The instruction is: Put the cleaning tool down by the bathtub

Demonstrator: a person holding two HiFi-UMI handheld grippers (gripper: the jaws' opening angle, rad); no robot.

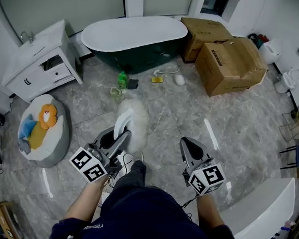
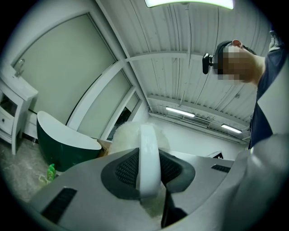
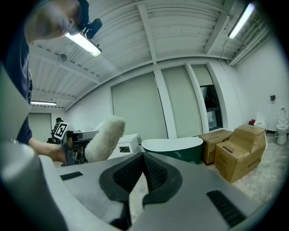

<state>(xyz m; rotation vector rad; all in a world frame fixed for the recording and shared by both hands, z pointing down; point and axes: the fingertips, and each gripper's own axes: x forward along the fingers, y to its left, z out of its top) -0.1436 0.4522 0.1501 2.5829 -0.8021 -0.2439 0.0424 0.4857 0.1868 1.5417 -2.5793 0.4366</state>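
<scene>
In the head view, a white vanity cabinet (image 1: 44, 62) is seen at the far left against the wall. In front of it a round grey cushion (image 1: 54, 142) with soft toys on it lies on the marbled floor (image 1: 230, 121).

Right of the cushion, the left tool (image 1: 120, 136) is held out level. Its jaws are clamped on the white handle (image 2: 149, 155) of the fluffy white duster (image 1: 134, 120). The grip is shown plainly only in the left gripper view, where the handle is pressed between the two dark pads and the fleece rises behind it. From above, only the fleece head is seen past the jaw tips. The duster is carried in the air over the floor, well short of the dark green bathtub (image 1: 134, 39) with its white rim.

A green bottle (image 1: 122, 79) and a few small things lie on the floor just in front of the bathtub; the other views show only the bottle.

The right tool (image 1: 190, 145) is held further right. In the right gripper view its jaws are closed together with nothing between them. That view also gives a side look at the duster and at the bathtub beyond.

Cardboard boxes (image 1: 229, 63) are stacked right of the bathtub.
</scene>
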